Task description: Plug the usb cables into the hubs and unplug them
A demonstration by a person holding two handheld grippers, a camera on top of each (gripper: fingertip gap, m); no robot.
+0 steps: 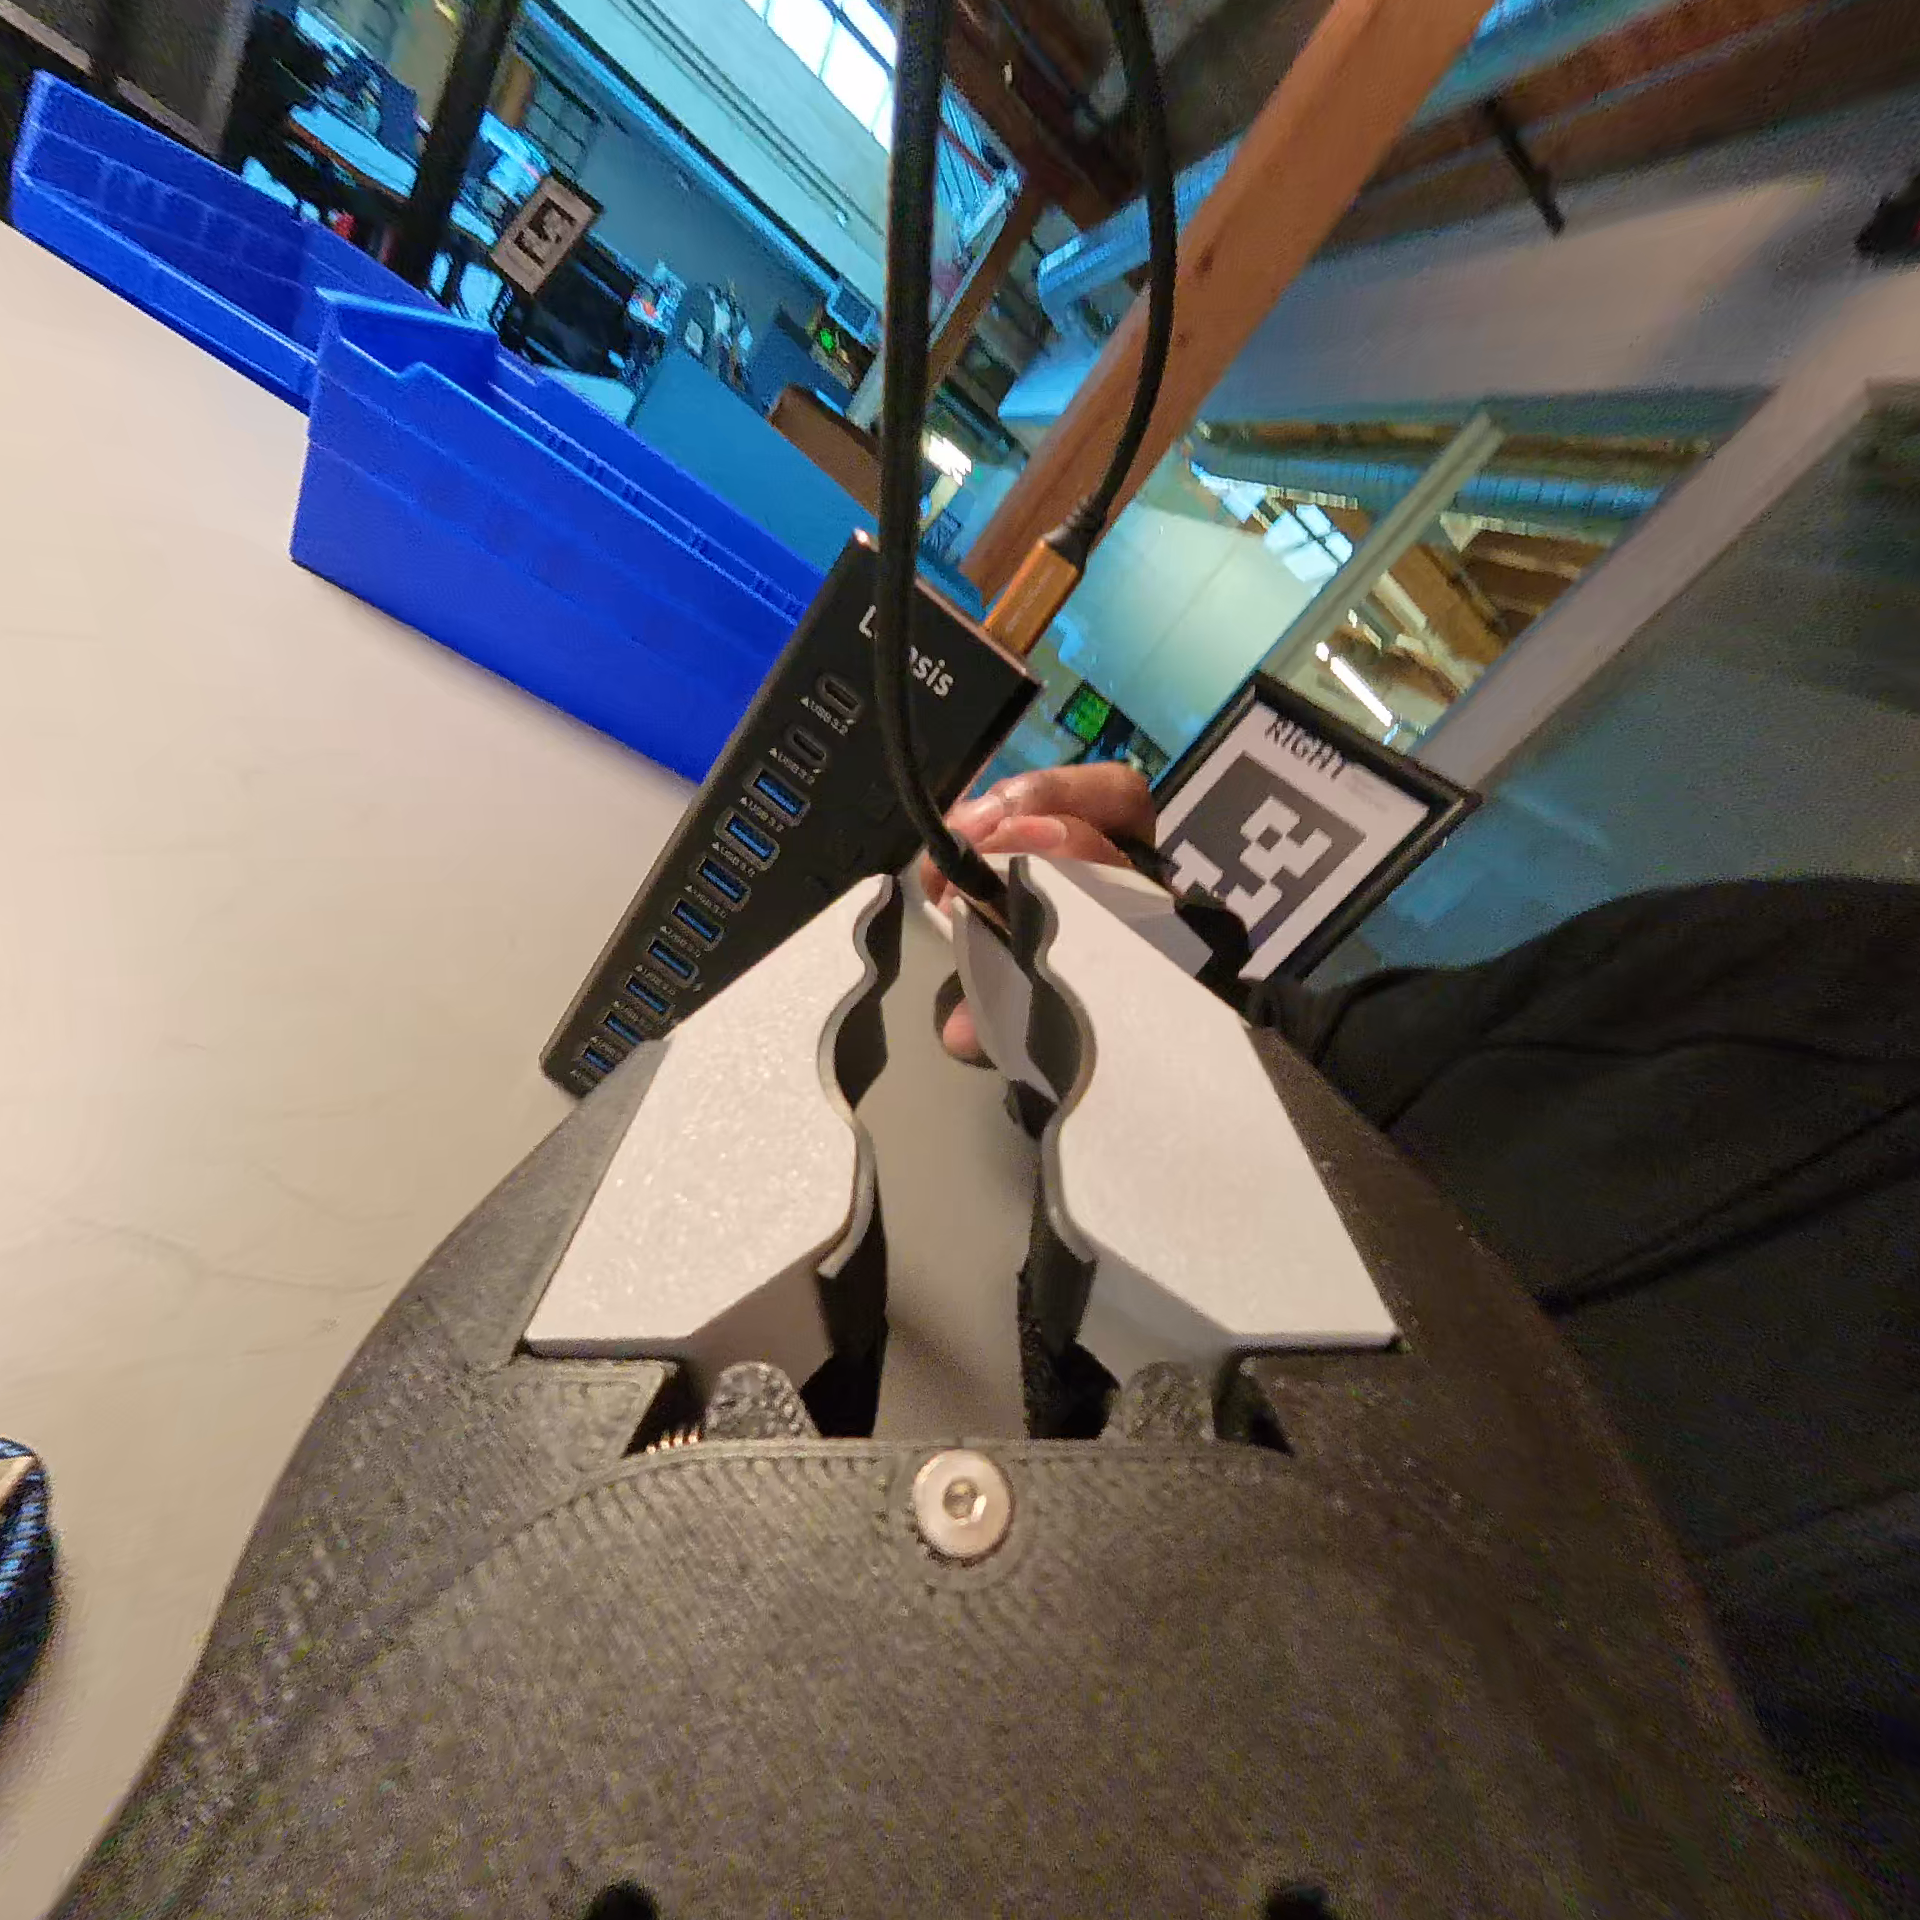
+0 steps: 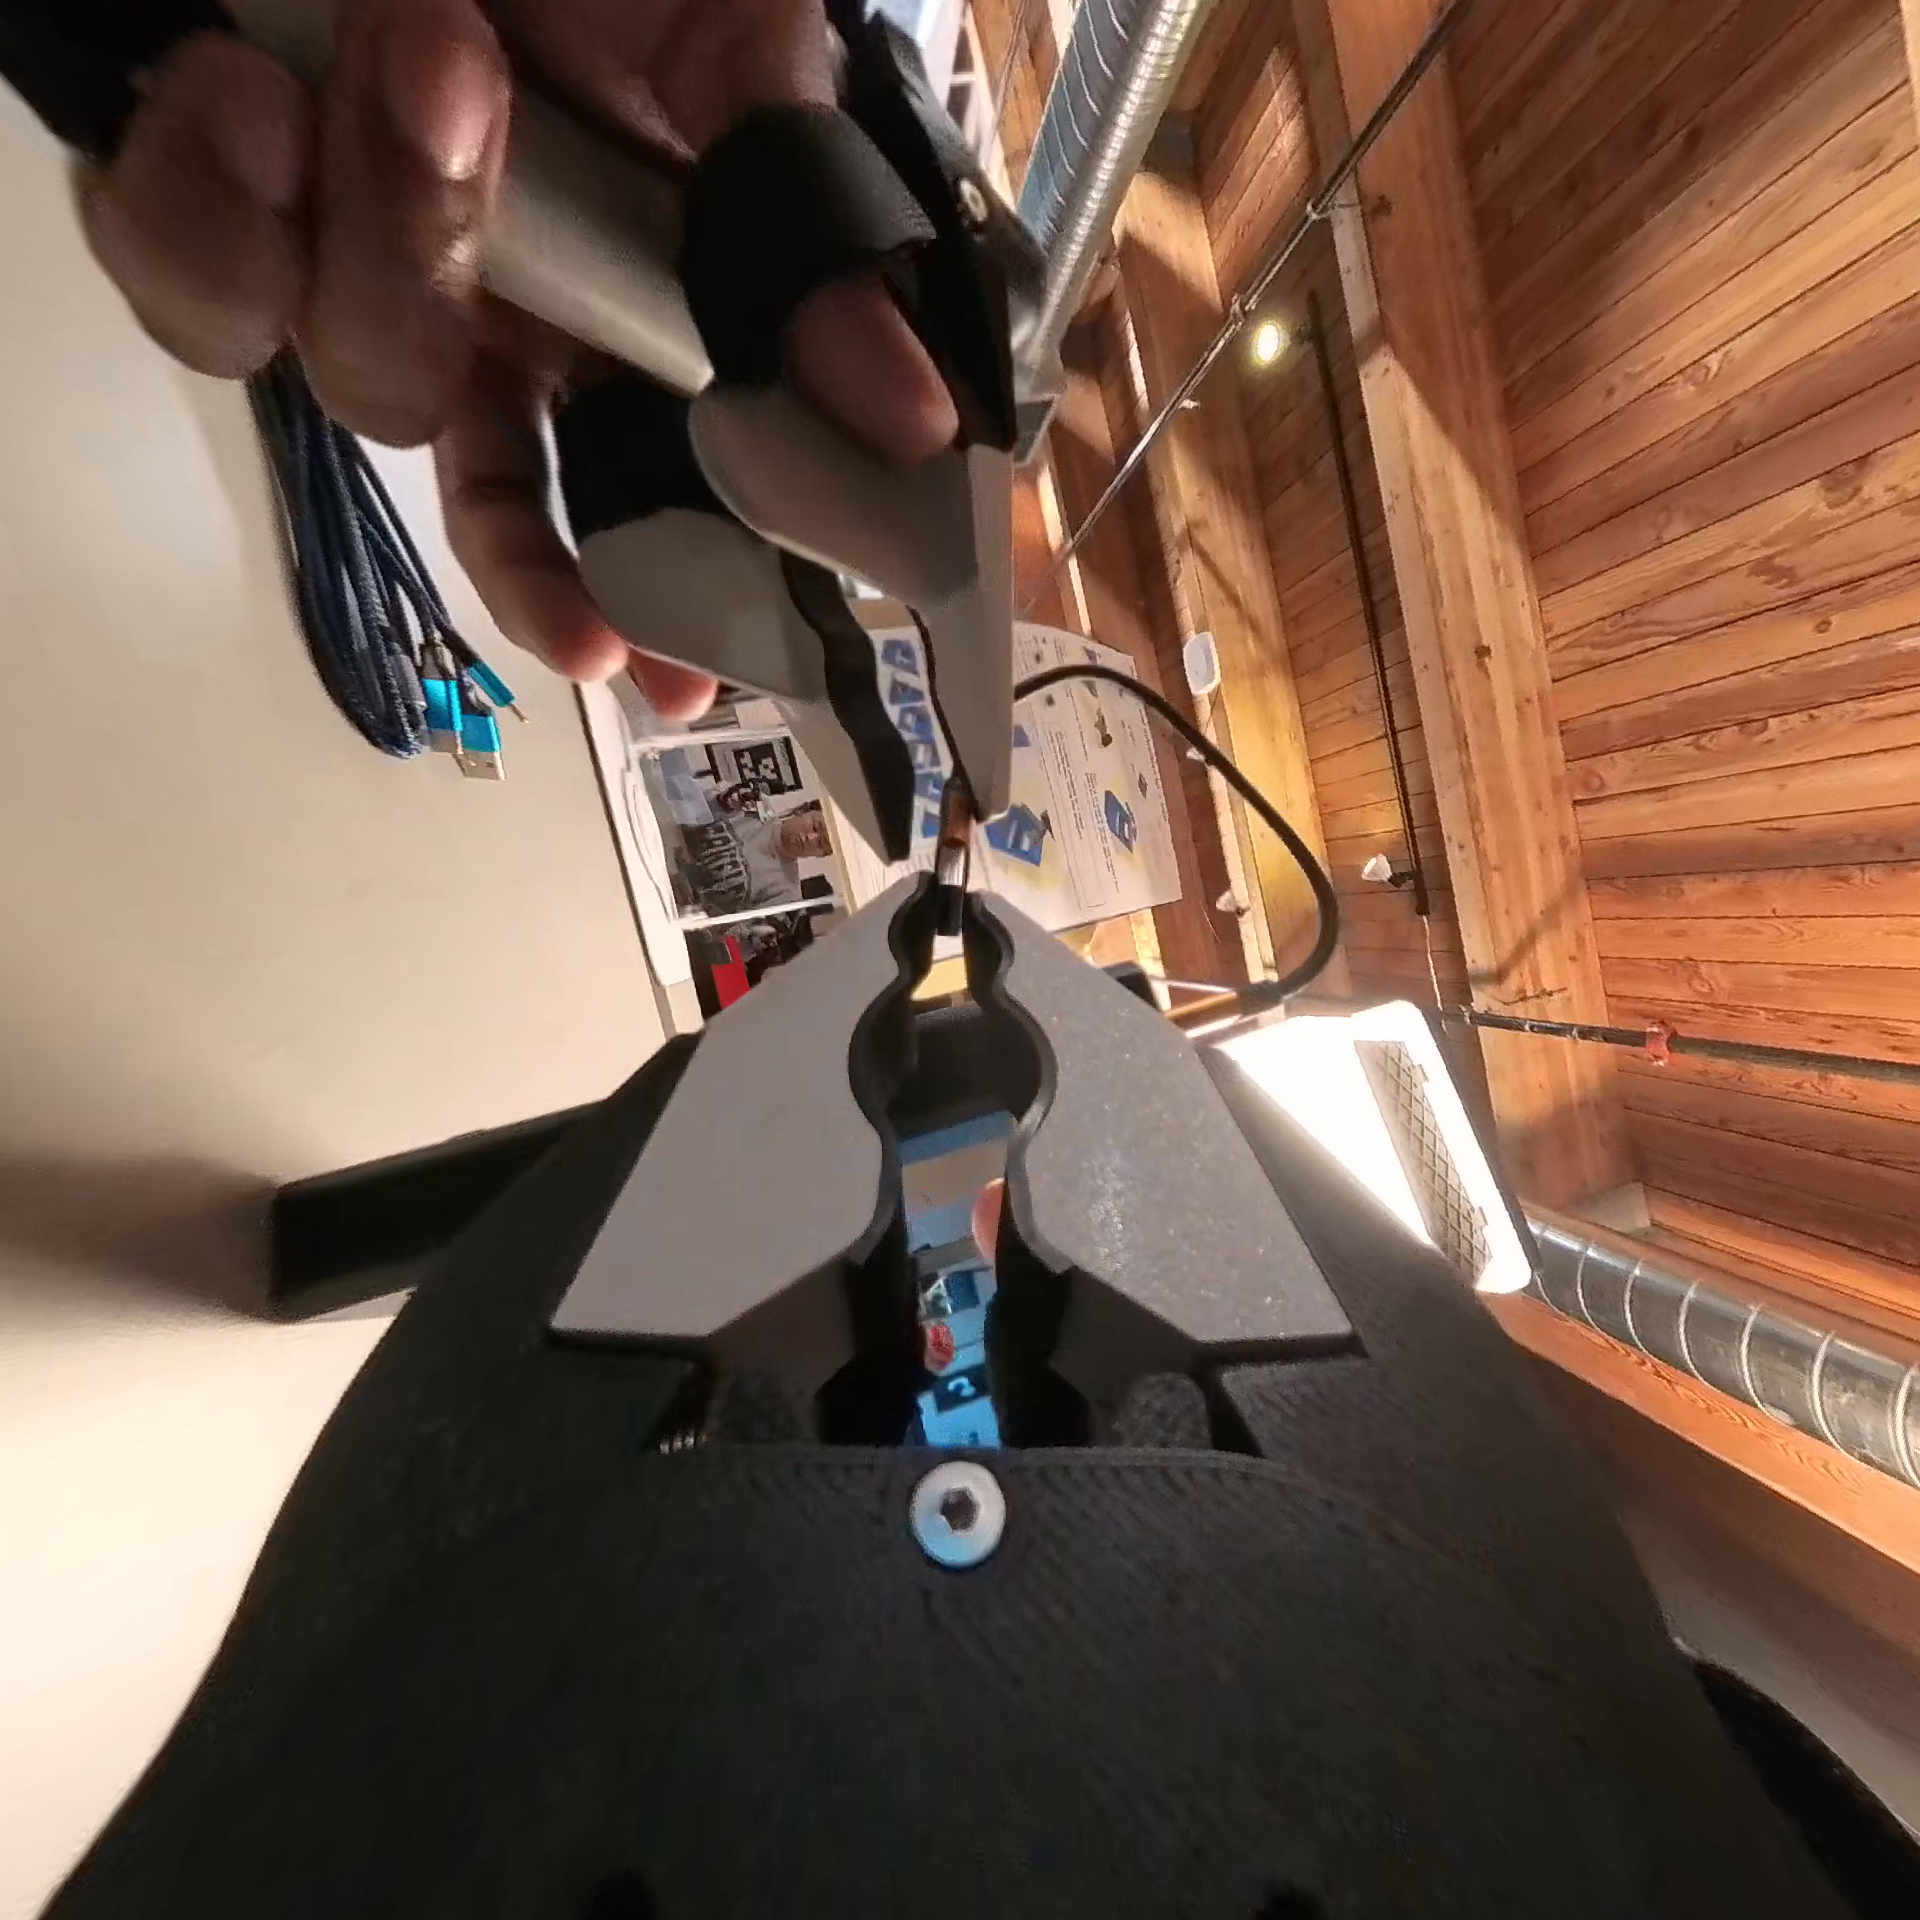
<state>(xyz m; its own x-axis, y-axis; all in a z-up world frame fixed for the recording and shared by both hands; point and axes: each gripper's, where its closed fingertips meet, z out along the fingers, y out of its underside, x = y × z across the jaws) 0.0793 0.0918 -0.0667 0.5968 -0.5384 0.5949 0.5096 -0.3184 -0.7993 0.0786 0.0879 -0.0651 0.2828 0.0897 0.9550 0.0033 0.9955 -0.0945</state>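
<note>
Both claws pinch one black cable [image 1: 894,582]: left claw [image 1: 961,899] on the cord at frame centre, right claw [image 2: 948,914] on its plug [image 2: 952,878]; a tug-of-war could slip it before reaching the hub [image 1: 821,790], centre-left on the counter [image 1: 208,831]

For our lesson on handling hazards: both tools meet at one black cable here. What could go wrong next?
1. The right tool grips only the plug tip; it could slip during the handover.
2. The black cable loops across the hub, so a pull might drag or tip it.
</note>
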